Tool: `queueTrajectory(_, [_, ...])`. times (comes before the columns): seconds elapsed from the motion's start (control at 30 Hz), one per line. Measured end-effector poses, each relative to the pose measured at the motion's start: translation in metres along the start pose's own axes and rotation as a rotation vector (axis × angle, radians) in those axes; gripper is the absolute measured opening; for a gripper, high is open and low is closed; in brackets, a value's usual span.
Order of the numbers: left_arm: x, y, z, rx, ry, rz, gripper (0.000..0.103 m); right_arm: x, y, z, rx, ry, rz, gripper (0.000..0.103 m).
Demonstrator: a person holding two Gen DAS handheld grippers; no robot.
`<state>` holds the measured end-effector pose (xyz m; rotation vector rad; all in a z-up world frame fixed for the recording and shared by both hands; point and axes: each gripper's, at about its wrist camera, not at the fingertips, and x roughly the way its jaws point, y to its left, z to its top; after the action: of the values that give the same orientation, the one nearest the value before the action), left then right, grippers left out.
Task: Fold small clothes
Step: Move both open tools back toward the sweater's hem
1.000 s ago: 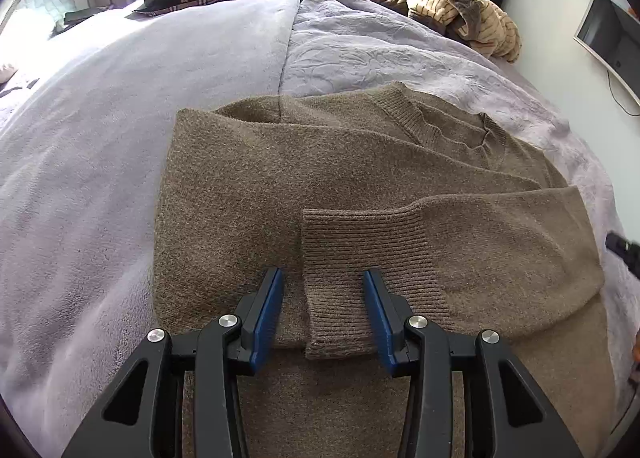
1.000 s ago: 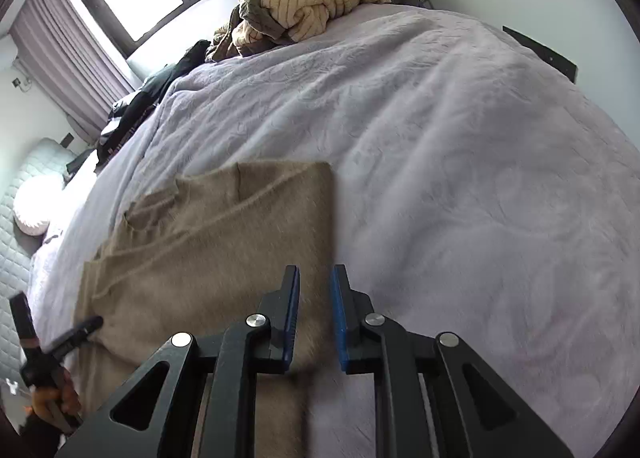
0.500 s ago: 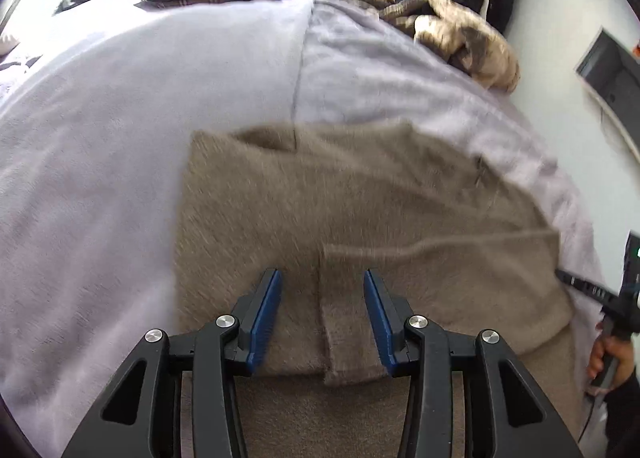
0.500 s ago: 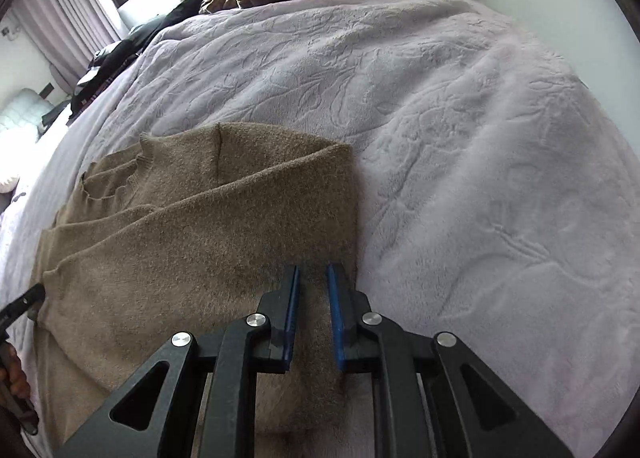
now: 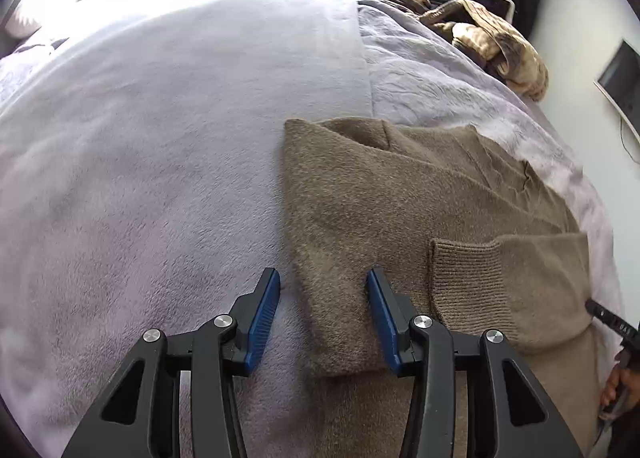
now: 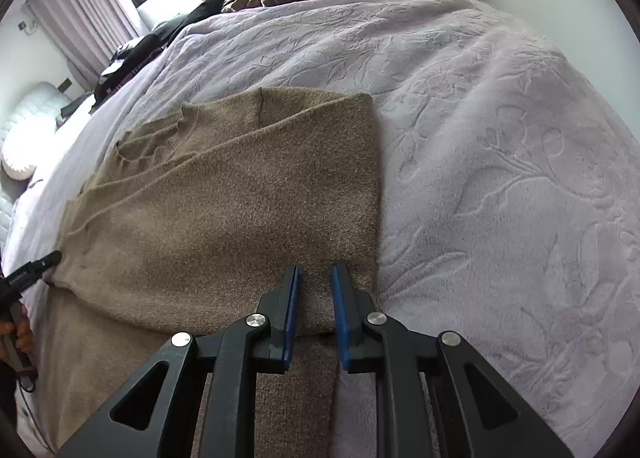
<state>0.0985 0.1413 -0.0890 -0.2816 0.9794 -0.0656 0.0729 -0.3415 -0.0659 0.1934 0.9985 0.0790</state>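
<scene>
Sleeves already crossed over the sweater (image 5: 400, 198) on the bed (image 5: 160, 138); left tongs (image 5: 322, 316) gape wide astride its folded side edge, right tongs (image 6: 314, 312) narrow, gripping nothing, for the next fold.

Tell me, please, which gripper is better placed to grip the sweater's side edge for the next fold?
Left, probably. The left gripper is open and straddles the sweater's folded side edge. The right gripper is nearly closed, over the fabric inside the opposite edge, so it would need opening and shifting first.

Black claw (image 5: 323, 314) frames, blue ribbed pads (image 6: 290, 322), silver screws.
</scene>
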Motion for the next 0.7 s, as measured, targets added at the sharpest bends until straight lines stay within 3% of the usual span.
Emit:
queueTrajectory(0.23, [-0.022,-0.008,-0.012,0.042,-0.030,0.093,0.048,-0.027,0.000,-0.012,0.020,-0.026,0.009,0.022])
queueTrajectory(0.4, [-0.033,-0.009,-0.020,0.039,-0.027,0.104,0.048,-0.041,-0.001,-0.020,0.060,-0.030,0.035,0.022])
queueTrajectory(0.57, [-0.048,-0.013,-0.030,0.050,-0.032,0.109,0.048,-0.051,0.003,-0.029,0.085,-0.028,0.064,0.035])
queueTrajectory(0.7, [-0.057,-0.019,-0.041,0.072,-0.028,0.122,0.048,-0.056,0.009,-0.038,0.090,-0.017,0.081,0.037])
